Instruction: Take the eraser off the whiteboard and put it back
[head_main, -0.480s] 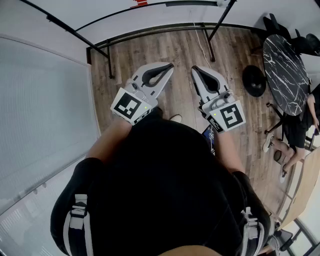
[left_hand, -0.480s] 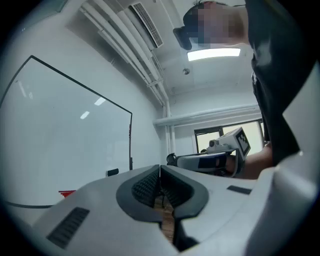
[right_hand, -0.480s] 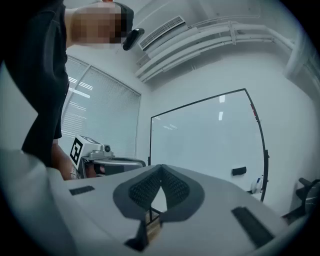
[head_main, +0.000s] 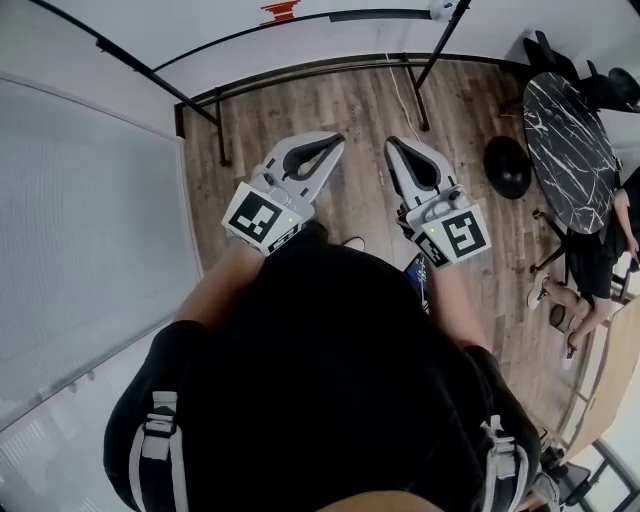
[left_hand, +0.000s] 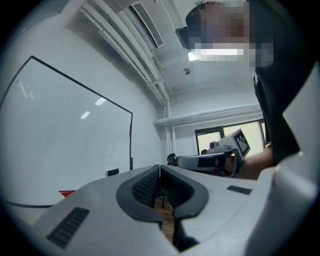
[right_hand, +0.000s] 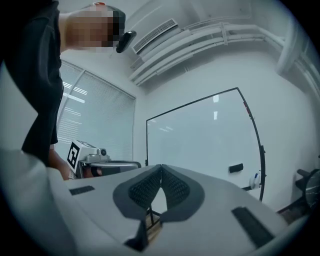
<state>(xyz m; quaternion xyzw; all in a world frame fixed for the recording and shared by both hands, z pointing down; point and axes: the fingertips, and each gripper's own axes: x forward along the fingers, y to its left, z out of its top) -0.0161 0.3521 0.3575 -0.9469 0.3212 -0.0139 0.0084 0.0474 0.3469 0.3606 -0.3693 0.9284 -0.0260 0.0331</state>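
The whiteboard (right_hand: 200, 140) stands ahead on a black-framed stand, and is also in the left gripper view (left_hand: 60, 140). A small black eraser (right_hand: 236, 168) sticks to its lower right part; the left gripper view has the eraser (left_hand: 113, 172) low on the board, right of a red mark (left_hand: 67, 193). Both grippers are held level in front of the person, well short of the board. My left gripper (head_main: 338, 140) (left_hand: 160, 167) is shut and empty. My right gripper (head_main: 393, 142) (right_hand: 161, 166) is shut too, with nothing between its pads.
The stand's black legs (head_main: 420, 90) rest on the wooden floor ahead. A round black marble table (head_main: 570, 130), a black round stool (head_main: 508, 162) and a seated person (head_main: 590, 270) are at the right. Window blinds (head_main: 80, 230) run along the left.
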